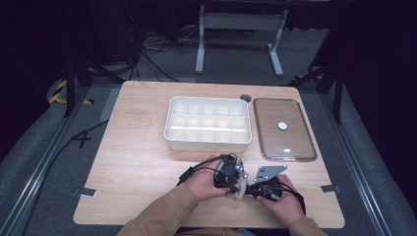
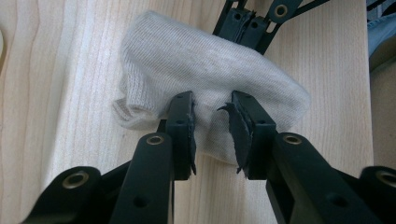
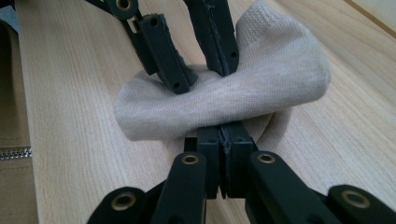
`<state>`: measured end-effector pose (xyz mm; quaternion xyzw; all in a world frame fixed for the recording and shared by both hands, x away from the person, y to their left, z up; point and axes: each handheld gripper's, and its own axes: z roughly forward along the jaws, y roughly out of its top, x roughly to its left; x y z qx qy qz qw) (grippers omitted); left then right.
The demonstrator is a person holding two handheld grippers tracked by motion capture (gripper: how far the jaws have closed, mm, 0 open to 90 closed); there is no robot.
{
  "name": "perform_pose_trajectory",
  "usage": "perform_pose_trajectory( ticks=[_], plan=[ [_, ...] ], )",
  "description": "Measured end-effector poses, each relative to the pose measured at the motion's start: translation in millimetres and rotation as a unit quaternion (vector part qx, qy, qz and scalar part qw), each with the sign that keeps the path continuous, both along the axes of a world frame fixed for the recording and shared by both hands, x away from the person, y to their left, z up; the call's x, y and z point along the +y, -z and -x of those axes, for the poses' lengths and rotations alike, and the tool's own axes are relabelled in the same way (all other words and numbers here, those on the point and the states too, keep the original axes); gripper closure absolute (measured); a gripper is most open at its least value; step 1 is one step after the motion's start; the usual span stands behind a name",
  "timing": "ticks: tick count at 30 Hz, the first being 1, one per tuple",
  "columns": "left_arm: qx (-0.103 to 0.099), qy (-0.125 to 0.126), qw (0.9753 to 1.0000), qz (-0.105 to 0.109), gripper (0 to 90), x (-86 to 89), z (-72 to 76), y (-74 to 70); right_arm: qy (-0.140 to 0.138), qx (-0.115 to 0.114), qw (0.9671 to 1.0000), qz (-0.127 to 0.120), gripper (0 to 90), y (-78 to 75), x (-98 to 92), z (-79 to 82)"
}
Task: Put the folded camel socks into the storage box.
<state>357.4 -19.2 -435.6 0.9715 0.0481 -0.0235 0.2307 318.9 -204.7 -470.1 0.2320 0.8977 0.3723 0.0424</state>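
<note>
Pale knitted cloth, a small off-white sock (image 2: pixel 205 70), lies bunched on the wooden table (image 1: pixel 137 162) at the lower middle of the high view, between the person's two hands. The left gripper (image 2: pixel 212 119) has its jaws parted around a fold of the sock, pads touching the fabric on either side. The right gripper (image 3: pixel 225 137) is clenched on the sock's opposite edge. In the upper middle sits a white compartment tray (image 1: pixel 169 140), a clear lid (image 1: pixel 268 152) just right of it.

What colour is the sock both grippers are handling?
Off-white, cream knit sock, plain with no pattern; the right gripper view shows it best.
</note>
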Motion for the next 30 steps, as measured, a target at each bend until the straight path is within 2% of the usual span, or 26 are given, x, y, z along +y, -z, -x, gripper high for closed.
perform_pose_trajectory(
  ticks=[5, 9, 16, 19, 21, 23, 30],
  plan=[
    [0.000, -0.003, 1.0000, -0.002, 70.2, 0.1, -0.3, -0.2, 0.001, -0.001, 0.9999, 0.017, 85.4, -7.8, -2.8, 2.4],
    [-0.001, -0.005, 1.0000, -0.001, 70.3, -0.4, 0.1, -0.2, 0.010, -0.004, 0.9996, 0.028, 85.6, -21.8, -10.3, 4.4],
    [-0.004, -0.010, 0.9999, -0.001, 70.3, -0.8, 1.5, -0.4, 0.025, -0.024, 0.9994, 0.002, 87.6, -39.1, -14.3, 6.4],
    [0.001, -0.020, 0.9998, 0.004, 70.3, -0.8, 2.1, 0.2, 0.025, -0.037, 0.9987, -0.025, 87.8, -46.5, -10.0, 8.1],
    [0.008, -0.029, 0.9995, 0.009, 70.2, -0.4, 2.2, 1.2, 0.021, -0.036, 0.9985, -0.035, 86.9, -46.9, -5.6, 8.1],
    [0.007, -0.031, 0.9994, 0.012, 70.2, -0.1, 2.5, 1.4, 0.019, -0.032, 0.9986, -0.037, 86.0, -44.1, -1.3, 7.2],
    [0.004, -0.034, 0.9993, 0.011, 70.0, -0.1, 3.1, 1.2, 0.019, -0.019, 0.9995, -0.016, 85.7, -30.2, 3.7, 3.2]
  ],
)
